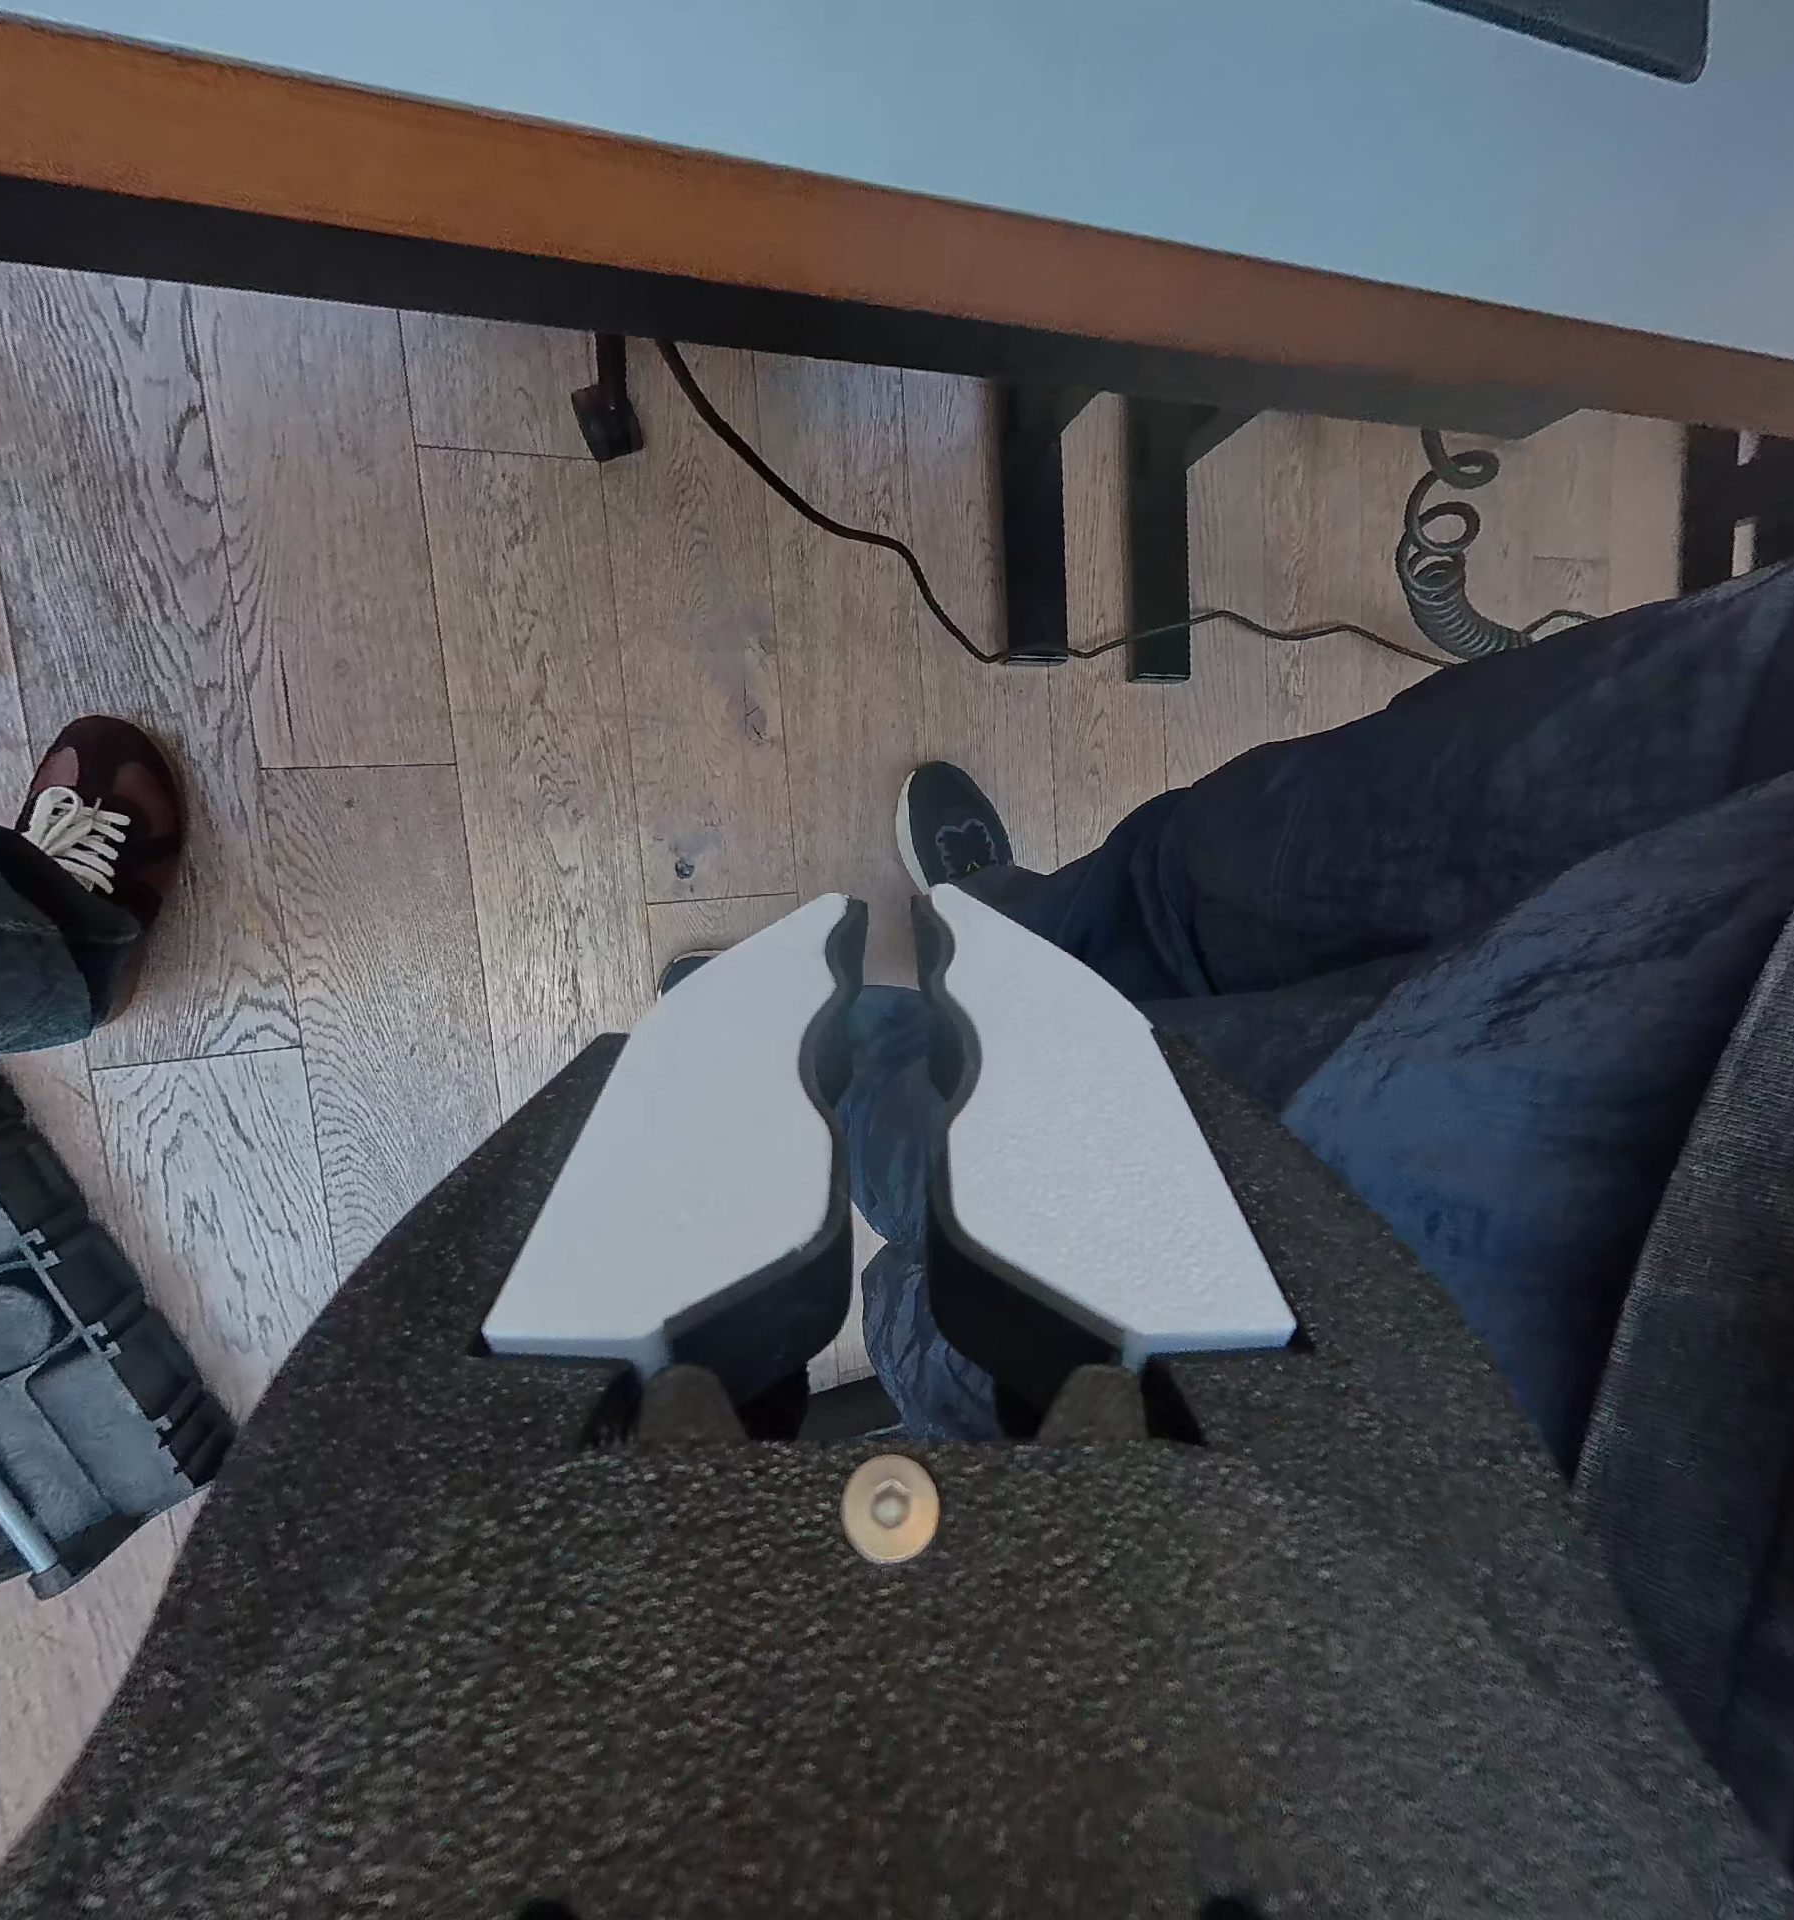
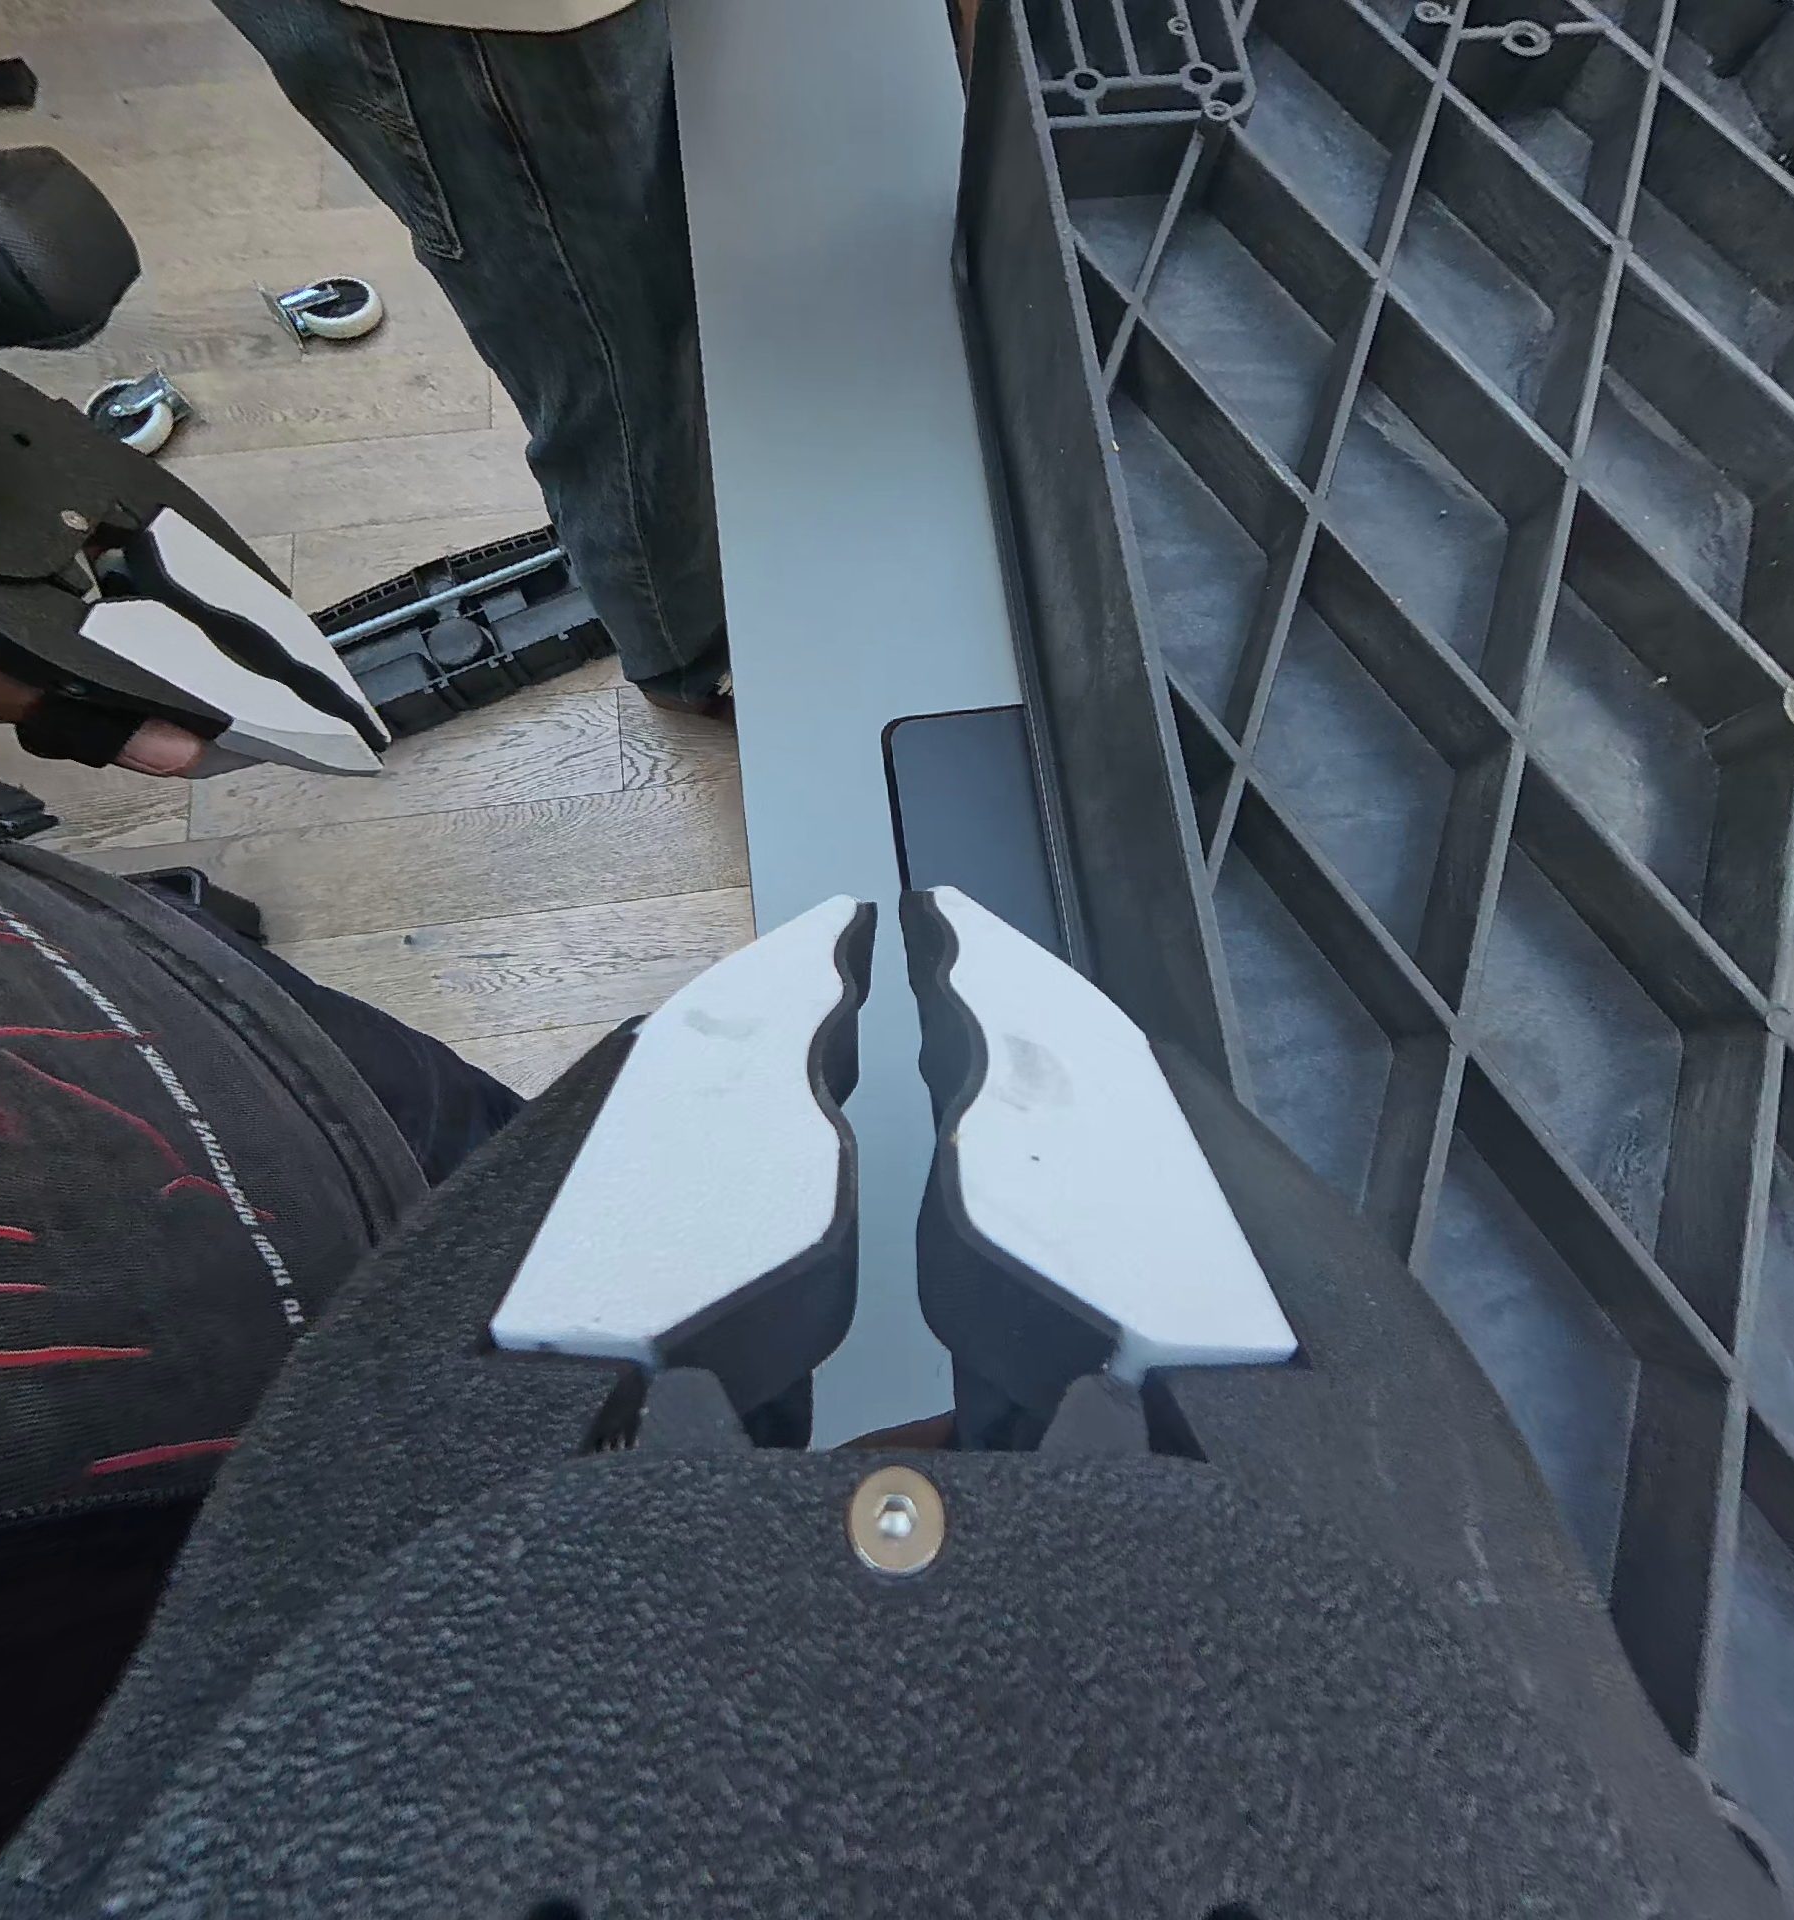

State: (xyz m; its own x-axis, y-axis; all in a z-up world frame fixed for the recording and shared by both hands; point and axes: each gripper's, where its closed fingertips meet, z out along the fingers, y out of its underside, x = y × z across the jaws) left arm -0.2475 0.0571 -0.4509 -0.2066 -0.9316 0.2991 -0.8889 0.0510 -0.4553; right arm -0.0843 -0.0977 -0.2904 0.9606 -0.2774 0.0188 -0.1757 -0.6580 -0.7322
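My left gripper (image 1: 888, 904) points down at the wood floor (image 1: 519, 644) below the table edge (image 1: 872, 239). Its jaws stand nearly together with nothing between them; dark blue cloth shows behind the gap. It also shows in the right wrist view (image 2: 368, 748), held by a gloved hand off the table's side. My right gripper (image 2: 888, 904) hangs over the grey table top (image 2: 831, 468), its jaws nearly together and empty. It is just left of a big black ribbed plastic panel (image 2: 1444, 623) lying on the table. A flat dark slab (image 2: 960, 800) lies just beyond its tips.
Two loose castor wheels (image 2: 332, 307) (image 2: 140, 410) and a black plastic part with a metal rod (image 2: 457, 623) lie on the floor. A standing person's legs (image 2: 560, 312) are by the table. A seated person's legs (image 1: 1444, 831), cables (image 1: 872, 540) and table supports (image 1: 1038, 540) are under it. Tip to tip, the grippers are about 30 cm apart.
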